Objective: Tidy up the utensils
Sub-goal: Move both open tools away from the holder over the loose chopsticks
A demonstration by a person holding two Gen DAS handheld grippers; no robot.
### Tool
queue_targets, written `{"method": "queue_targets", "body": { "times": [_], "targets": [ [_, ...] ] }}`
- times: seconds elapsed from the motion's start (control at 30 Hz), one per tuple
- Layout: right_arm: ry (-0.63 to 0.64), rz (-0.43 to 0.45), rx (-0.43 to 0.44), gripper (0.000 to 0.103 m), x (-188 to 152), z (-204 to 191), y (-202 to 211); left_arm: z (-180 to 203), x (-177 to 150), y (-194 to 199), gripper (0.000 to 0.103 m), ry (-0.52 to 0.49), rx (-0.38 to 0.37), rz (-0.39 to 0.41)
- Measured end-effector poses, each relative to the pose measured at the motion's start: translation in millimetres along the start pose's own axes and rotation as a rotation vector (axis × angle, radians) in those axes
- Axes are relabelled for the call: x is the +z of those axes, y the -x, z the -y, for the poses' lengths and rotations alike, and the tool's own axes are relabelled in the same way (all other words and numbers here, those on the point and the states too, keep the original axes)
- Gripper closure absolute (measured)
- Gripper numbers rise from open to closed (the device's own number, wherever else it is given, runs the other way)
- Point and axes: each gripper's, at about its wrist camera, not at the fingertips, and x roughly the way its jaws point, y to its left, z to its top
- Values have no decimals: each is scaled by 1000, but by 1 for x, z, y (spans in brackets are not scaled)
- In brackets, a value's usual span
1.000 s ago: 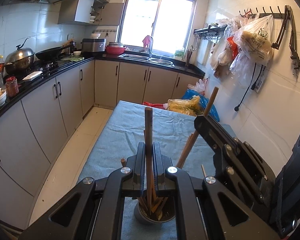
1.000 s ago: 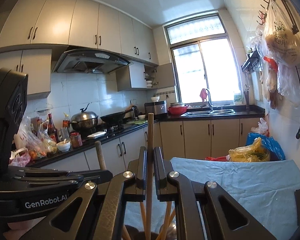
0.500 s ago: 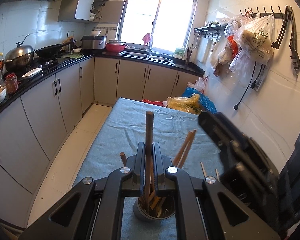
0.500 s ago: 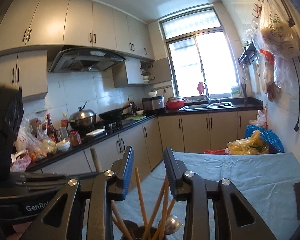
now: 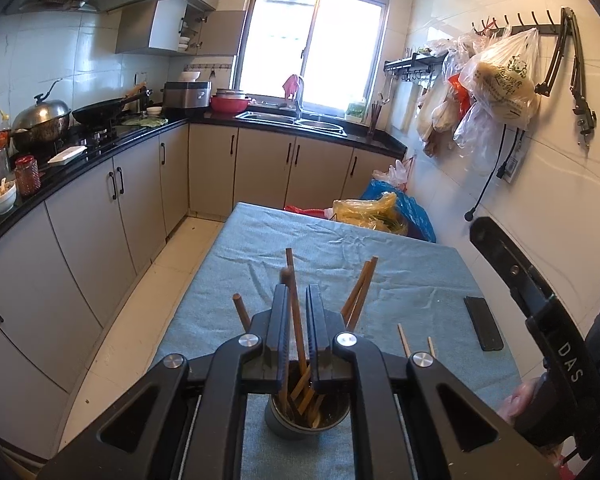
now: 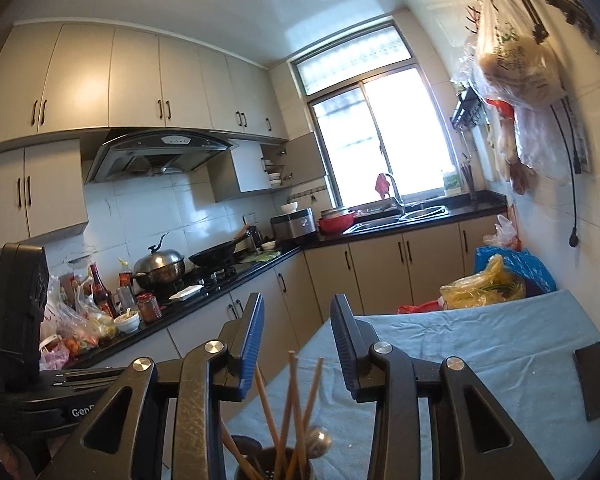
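A round, dull-metal holder (image 5: 306,420) stands near the near edge of the table (image 5: 400,280), which is draped in a wrinkled blue-grey cloth; slim wooden chopsticks (image 5: 358,294) fan out of it at different tilts, and the right wrist view shows a rounded metal spoon bowl (image 6: 318,438) among them. The left gripper (image 5: 296,320) hangs just above the holder with its black ribbed fingers a narrow gap apart; one long wooden stick (image 5: 294,304) stands in that gap, and the pads no longer seem to press on it. A second ago this stick was clamped and reached much higher between the fingers; now it sits lower, its foot down in the holder, and the jaws have just been easing apart. The right gripper (image 6: 298,344), with blue ribbed pads, stands clearly open over the holder with nothing between the fingers; a second ago it was clamped on an upright stick, and its jaws have just been opening. Two more thin sticks (image 5: 404,338) lie flat on the cloth towards the right edge, near a flat black phone (image 5: 483,328).
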Motion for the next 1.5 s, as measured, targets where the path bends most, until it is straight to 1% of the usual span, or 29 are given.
{"method": "queue_targets", "body": {
  "times": [0.03, 0.1, 0.37, 0.43, 0.5, 0.6, 0.7, 0.8, 1.1, 1.5],
  "targets": [
    [-3, 2, -3, 65, 0, 1, 2, 1, 0, 1, 86, -2, 1, 3],
    [-10, 4, -7, 64, 0, 5, 8, 3, 0, 4, 82, -5, 4, 13],
    [-46, 10, -35, 61, -2, 23, 32, 22, -4, 20, 82, -48, 37, 62],
    [-64, 1, -45, 60, -5, 29, 37, 29, -7, 23, 77, -62, 45, 72],
    [-84, -12, -52, 59, -8, 36, 40, 35, -11, 23, 75, -72, 47, 73],
    [-112, -34, -66, 58, -13, 47, 45, 47, -18, 21, 75, -99, 55, 70],
    [-127, -49, -81, 58, -18, 56, 50, 59, -26, 19, 74, -130, 64, 63],
    [-141, -59, -96, 56, -23, 64, 57, 71, -34, 17, 71, -158, 73, 61],
    [-188, -83, -136, 55, -35, 95, 75, 107, -53, 9, 68, -236, 66, 41],
    [-274, -135, -203, 55, -52, 144, 83, 150, -74, -29, 67, -314, 58, -49]
  ]
}}
